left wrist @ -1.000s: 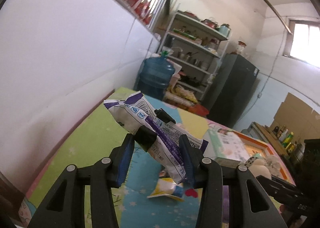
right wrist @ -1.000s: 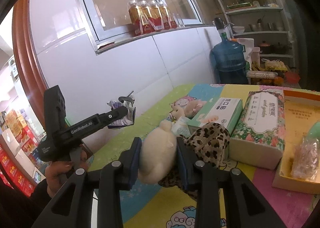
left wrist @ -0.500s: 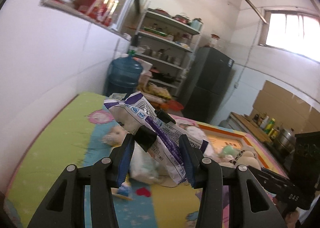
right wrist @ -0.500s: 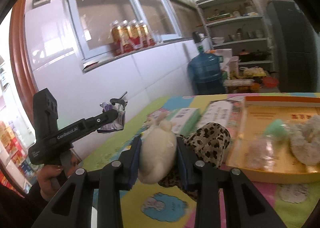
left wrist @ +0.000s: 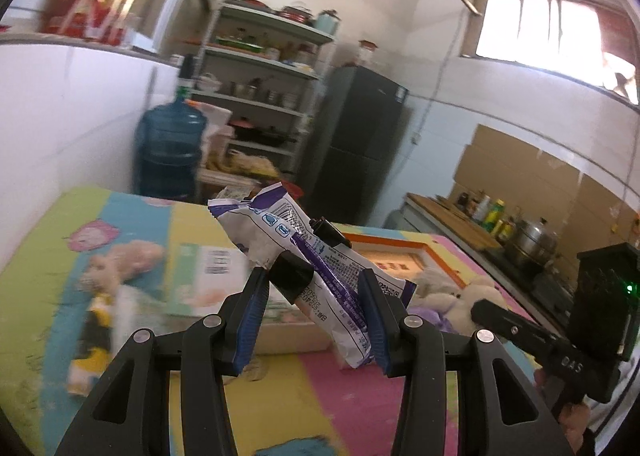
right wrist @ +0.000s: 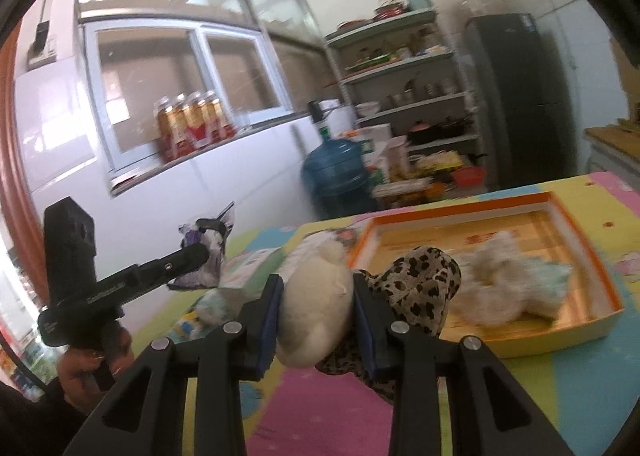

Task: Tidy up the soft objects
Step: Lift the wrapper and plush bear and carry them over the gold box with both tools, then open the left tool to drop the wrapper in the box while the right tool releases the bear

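Left wrist view: left tongs [left wrist: 316, 296] clamp a packet [left wrist: 320, 260]; right tongs [right wrist: 316, 296] clamp a plush toy [right wrist: 316, 308].

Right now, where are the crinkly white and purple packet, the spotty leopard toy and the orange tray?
white and purple packet [left wrist: 316, 272]: left wrist view, its middle.
leopard toy [right wrist: 424, 276]: right wrist view, its spotted top.
orange tray [right wrist: 456, 207]: right wrist view, its far rim.

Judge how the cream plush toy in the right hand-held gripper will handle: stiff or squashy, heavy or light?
Probably squashy: the cream plush toy bulges around the right hand-held gripper pads. Likely light, since that pinch alone carries it. Its leopard-print part droops, suggesting floppiness.
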### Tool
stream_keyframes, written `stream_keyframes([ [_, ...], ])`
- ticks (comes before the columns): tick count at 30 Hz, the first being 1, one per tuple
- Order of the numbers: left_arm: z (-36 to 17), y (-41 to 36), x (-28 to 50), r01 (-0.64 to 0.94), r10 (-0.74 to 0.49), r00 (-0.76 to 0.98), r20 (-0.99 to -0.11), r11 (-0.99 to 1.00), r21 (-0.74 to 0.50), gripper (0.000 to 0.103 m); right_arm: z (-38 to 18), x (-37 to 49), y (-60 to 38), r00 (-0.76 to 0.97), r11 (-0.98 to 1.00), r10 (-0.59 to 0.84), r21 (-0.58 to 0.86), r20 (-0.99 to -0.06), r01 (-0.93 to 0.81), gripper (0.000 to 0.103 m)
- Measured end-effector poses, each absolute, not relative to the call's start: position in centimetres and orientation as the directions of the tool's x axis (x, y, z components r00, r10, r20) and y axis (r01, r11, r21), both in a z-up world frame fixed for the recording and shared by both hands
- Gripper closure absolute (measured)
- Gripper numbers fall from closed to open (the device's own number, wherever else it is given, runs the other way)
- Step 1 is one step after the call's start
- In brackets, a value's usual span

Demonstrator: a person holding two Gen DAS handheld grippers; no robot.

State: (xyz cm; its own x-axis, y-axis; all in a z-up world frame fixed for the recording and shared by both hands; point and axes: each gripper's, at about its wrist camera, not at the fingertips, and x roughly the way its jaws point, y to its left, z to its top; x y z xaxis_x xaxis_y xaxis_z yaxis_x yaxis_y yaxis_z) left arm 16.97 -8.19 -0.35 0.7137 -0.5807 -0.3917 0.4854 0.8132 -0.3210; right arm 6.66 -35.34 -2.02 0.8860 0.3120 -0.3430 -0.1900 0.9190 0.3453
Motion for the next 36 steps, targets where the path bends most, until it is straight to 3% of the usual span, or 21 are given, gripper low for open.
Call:
stream_keyframes([
  [10, -0.7, -16.2, 17.1, 0.599, -0.678, 0.609, -0.411, 0.733, -0.322, 0.055, -1.8, 5.1, -43.2, 0.941, 0.937, 0.147, 0.346, -0.306, -0.034, 0.068],
  [23, -2.2, -24.0, 17.7, 0.667, -0.718, 0.526, -0.456, 0.681, -0.303, 0.055, -1.0, 6.8, -48.2, 0.958, 0.951, 0.043, 0.305, -0.284, 0.047, 0.068],
  [36, -4.3, -28.8, 19.3, 0.684, -0.691, 0.494, -0.527, 0.683, -0.255, 0.055, -0.2, 13.2, -50.4, 0.938, 0.951, 0.076, 0.307, -0.337, 0.033, 0.068],
])
